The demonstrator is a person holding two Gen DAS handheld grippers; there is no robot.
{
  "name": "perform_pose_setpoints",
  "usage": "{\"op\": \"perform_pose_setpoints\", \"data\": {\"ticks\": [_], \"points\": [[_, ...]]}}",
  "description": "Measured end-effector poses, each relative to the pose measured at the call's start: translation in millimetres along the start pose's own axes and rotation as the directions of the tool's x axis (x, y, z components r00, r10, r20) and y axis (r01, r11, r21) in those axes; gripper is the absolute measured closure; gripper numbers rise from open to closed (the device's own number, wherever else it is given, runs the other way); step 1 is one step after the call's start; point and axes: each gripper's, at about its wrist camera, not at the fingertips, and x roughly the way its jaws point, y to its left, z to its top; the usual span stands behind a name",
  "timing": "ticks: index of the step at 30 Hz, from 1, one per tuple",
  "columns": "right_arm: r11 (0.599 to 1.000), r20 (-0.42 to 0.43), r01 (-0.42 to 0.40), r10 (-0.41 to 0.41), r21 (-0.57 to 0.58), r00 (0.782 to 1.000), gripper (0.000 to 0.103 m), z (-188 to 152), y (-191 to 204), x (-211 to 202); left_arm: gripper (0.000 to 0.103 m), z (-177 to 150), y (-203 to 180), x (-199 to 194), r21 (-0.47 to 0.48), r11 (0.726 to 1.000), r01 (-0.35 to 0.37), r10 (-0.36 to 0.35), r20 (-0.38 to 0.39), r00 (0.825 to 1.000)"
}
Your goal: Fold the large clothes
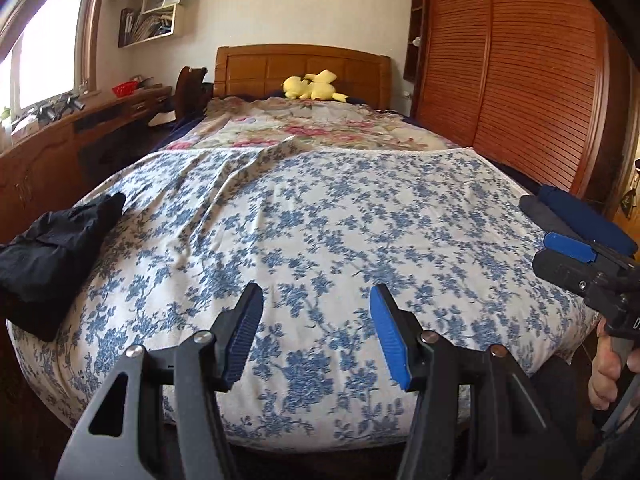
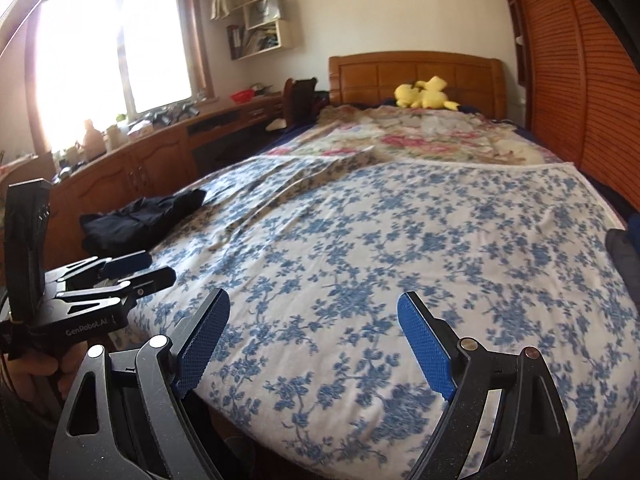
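Hovering over the bed, left hand-held gripper and right hand-held gripper both gape, empty; black garment lies crumpled at left edge

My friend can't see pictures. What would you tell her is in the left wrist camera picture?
An open left gripper hovers, holding nothing, over a bed with a blue-flowered blanket. A crumpled black garment lies at the bed's left edge, folded dark clothes at the right beside the right gripper, and a yellow plush toy rests by the wooden headboard.

Blue-flowered white bedspread, black garment
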Motion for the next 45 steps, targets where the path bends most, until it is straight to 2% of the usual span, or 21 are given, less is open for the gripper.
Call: {"op": "perform_pose_setpoints", "data": {"ticks": [4,10,19,45], "points": [[0.999,0.049,0.038,-0.039,0.023,0.998,0.015,7.8,-8.3,-31.0,0.048,17.5,-16.1,-21.8,0.018,1.0,0.02,-0.02,0.044,0.999],[0.993,0.143,0.106,-0.111,0.044,0.984,0.015,22.0,-17.2,-74.5,0.048,41.9,-34.6,-57.6,0.049,0.998,0.026,-0.031,0.12,0.992],[0.984,0.217,0.165,-0.175,0.065,0.96,0.015,30.3,-24.5,-109.6,0.048,51.2,-41.0,-92.7,0.057,0.998,0.003,-0.014,0.201,0.979],[0.984,0.216,0.162,-0.176,0.08,0.96,0.015,27.1,-24.8,-109.7,0.048,44.1,-39.8,-88.1,0.057,0.998,-0.006,-0.005,0.19,0.982]]}}
